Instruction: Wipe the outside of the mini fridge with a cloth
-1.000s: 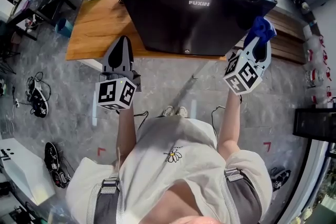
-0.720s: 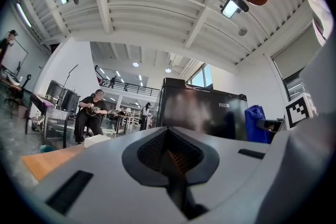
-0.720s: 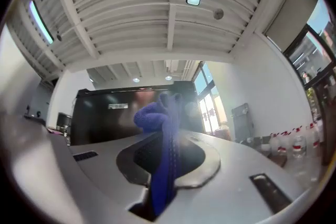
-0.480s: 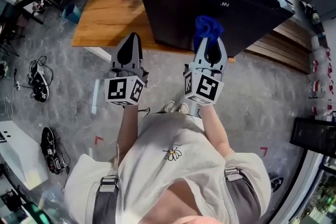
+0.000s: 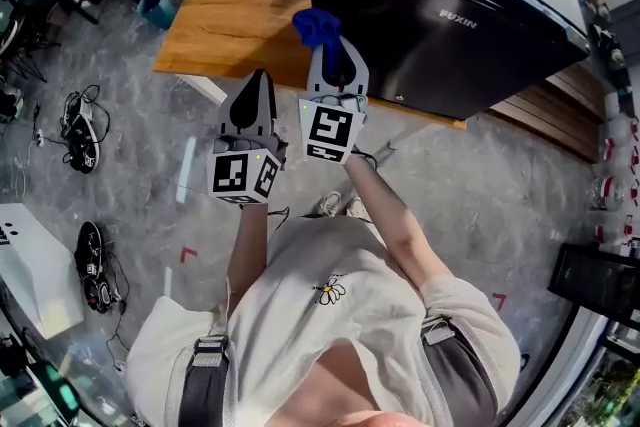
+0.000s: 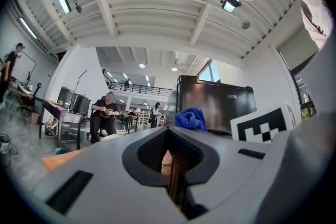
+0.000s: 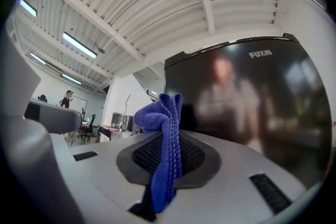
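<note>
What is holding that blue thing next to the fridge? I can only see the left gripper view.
Observer: The right hand-held gripper. Its own view shows its jaws shut on the blue cloth.
Operator: What is the fridge standing on?
Observer: The head view shows the black mini fridge on a wooden table.
Operator: Is the cloth wiping it right now?
Observer: In the head view the cloth is up at the fridge's edge nearest the left hand-held gripper. I cannot tell if it touches.
</note>
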{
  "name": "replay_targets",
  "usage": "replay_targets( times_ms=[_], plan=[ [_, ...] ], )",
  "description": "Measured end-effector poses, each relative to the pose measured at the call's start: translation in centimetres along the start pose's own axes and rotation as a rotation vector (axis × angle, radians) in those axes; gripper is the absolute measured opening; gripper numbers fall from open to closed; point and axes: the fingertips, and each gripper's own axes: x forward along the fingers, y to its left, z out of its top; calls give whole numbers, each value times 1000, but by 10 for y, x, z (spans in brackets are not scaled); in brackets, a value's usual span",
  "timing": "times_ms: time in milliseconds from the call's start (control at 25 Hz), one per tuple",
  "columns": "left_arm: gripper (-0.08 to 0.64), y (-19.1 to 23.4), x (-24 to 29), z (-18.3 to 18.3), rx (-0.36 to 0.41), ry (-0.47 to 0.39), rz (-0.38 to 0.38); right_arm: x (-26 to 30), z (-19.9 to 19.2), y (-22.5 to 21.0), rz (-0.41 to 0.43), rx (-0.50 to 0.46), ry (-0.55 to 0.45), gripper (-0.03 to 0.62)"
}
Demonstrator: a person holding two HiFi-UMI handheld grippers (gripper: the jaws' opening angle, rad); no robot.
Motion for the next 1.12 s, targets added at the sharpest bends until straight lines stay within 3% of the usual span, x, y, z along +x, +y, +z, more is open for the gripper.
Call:
replay_targets(
  times_ms=[280, 520, 760, 1120],
  plan=[
    [5, 28, -14, -7, -6, 26, 61, 19, -13, 14, 5, -59, 26, 61],
    [5, 31, -14, -5, -4, 25, 60, 13, -9, 4, -30, -74, 19, 61],
    [5, 20, -4, -8, -9, 24, 18, -13, 1, -36, -94, -109, 1, 61],
    [5, 6, 9, -10, -12, 19, -27, -56, 14, -114, -256, -145, -11, 61]
  ],
)
